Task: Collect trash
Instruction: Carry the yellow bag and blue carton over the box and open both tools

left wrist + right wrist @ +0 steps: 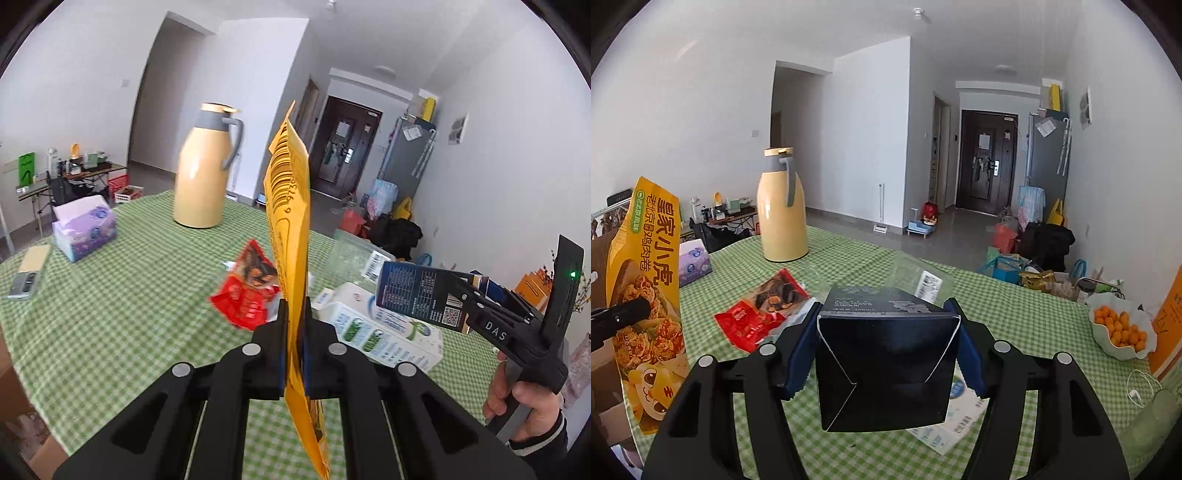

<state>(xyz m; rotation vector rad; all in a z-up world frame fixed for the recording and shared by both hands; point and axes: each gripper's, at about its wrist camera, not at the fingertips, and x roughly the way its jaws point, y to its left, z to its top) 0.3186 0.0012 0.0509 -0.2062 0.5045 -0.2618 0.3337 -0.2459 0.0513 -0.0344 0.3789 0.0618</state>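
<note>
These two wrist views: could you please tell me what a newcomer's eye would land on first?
The yellow snack bag stands edge-on in the middle of the left view, pinched in the left gripper. The dark blue carton fills the centre of the right view, between the right gripper's fingers. Behind both, a tall cream thermos jug stands on the green checked tablecloth.

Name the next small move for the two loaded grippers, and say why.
Probably carry both loads off to a bin, which is not in view. The left gripper is shut on the yellow snack bag, the right gripper clamps the dark carton, both clear of the table.
</note>
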